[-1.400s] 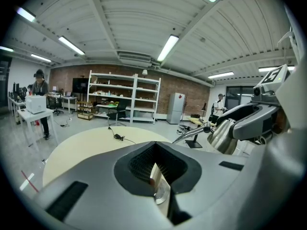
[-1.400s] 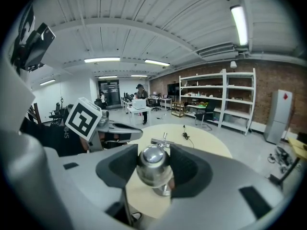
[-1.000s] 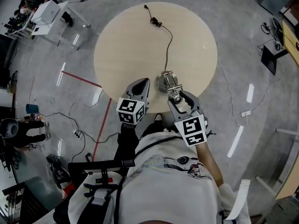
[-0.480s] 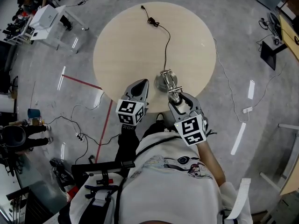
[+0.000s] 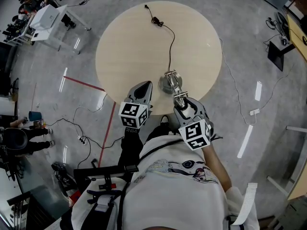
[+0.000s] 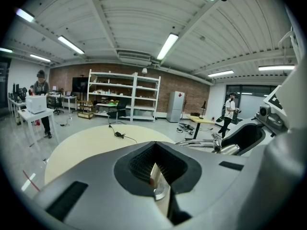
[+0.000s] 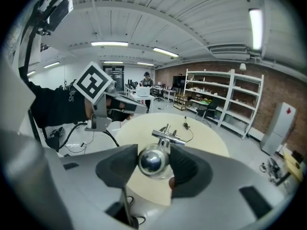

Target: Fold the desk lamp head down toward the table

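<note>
Pale round wooden tabletop (image 5: 134,47) loses its near rim under the two grippers and the person's white-shirted shoulders (image 5: 163,186). From the head view, how far the chrome desk lamp (image 5: 169,83) leans cannot be judged, since its arm points up at the camera. Its round base sits on the table close to the near edge. Its shiny ball-shaped head (image 7: 153,161) is clamped between the dark pads of the right gripper (image 5: 183,103). The left gripper (image 5: 144,89) hangs just beside the lamp, apart from it, with its jaws drawn together. A thin bright sliver in their recess is too small to identify. A black cord (image 5: 171,42) runs from the base across the table to a plug (image 5: 146,6) at the far rim. Around the table lies glossy grey concrete floor (image 5: 240,56) with a red line (image 5: 84,83). White shelving (image 6: 122,97) stands against a brick wall; what is on the shelves is too small to tell.
</note>
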